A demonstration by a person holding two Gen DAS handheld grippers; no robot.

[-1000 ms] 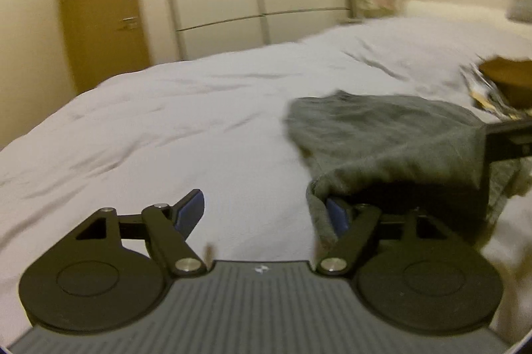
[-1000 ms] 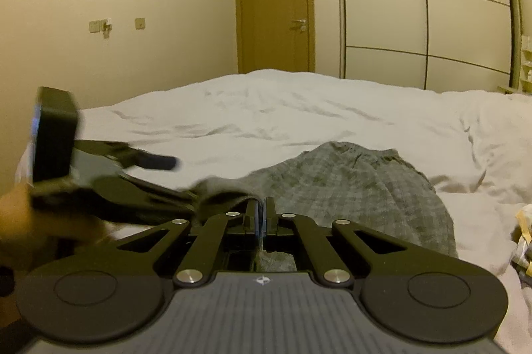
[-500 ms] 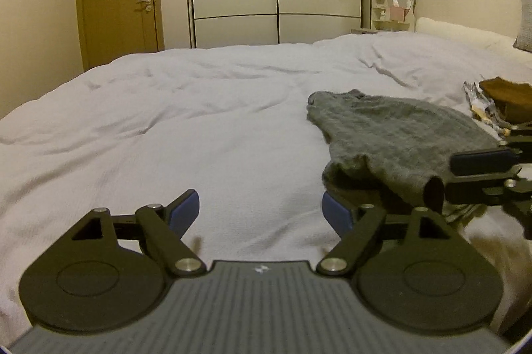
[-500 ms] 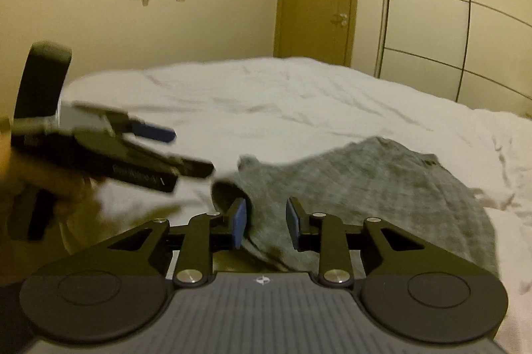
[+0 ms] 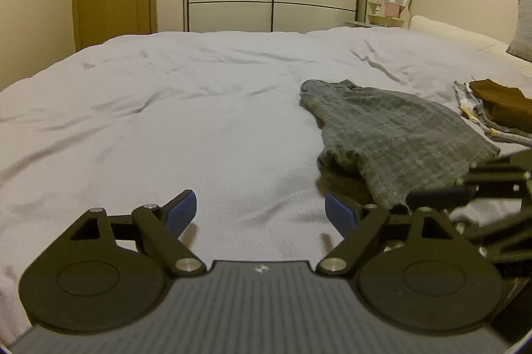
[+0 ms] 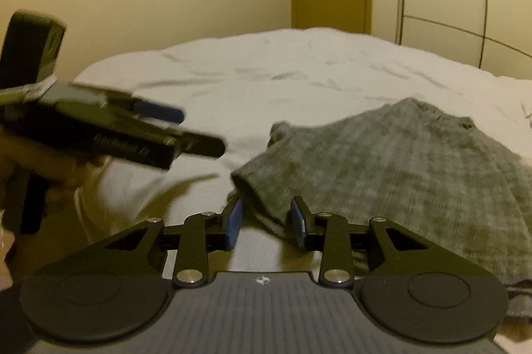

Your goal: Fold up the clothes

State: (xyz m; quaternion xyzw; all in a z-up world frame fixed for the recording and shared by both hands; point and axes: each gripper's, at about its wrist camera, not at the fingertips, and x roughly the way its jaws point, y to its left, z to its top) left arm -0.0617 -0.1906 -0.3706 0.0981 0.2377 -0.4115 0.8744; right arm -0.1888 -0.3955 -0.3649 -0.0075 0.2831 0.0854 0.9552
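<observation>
The left black two-finger tongs with blue pads (image 5: 259,214) sit level and low, their 2 fingers spread wide with nothing between them. The right black tongs with blue pads (image 6: 265,222) are parted more narrowly, gripping nothing. A person's hand (image 6: 56,168) wraps the left tongs' handle, blurred.

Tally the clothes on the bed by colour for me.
Grey checked garment: 1
Brown folded garment: 1
Pale patterned garment under the brown one: 1
Total: 3 on the white duvet
</observation>
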